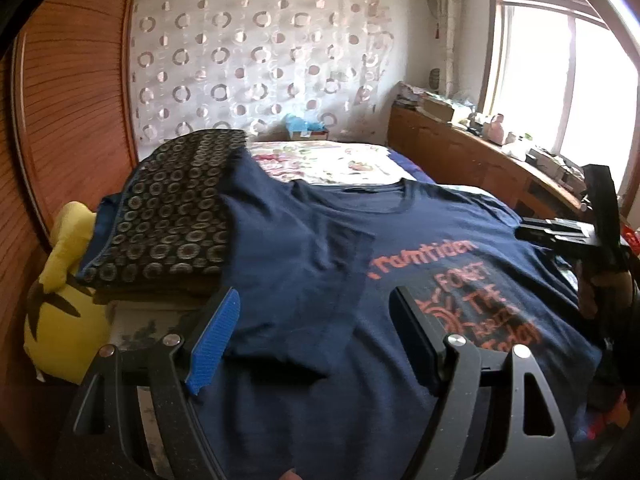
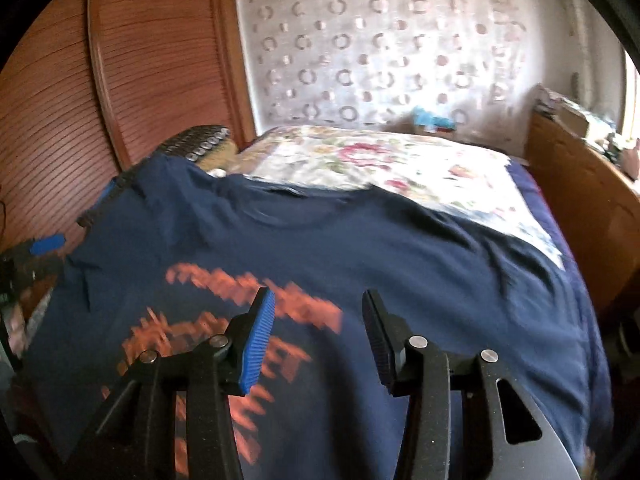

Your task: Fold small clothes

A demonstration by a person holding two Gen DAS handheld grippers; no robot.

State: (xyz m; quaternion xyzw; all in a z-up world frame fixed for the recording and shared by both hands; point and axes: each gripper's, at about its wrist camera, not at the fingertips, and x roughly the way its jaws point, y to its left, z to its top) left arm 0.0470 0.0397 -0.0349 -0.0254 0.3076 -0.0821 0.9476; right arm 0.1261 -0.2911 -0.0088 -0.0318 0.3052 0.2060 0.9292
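Both fingers spread wide — hovering over navy t-shirt [image 1: 304,248], empty.

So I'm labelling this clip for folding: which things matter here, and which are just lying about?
Job:
navy T-shirt
left tongs, open
right tongs, open

Lying about:
ring-patterned cloth
yellow plush toy
floral bedspread
cluttered wooden shelf
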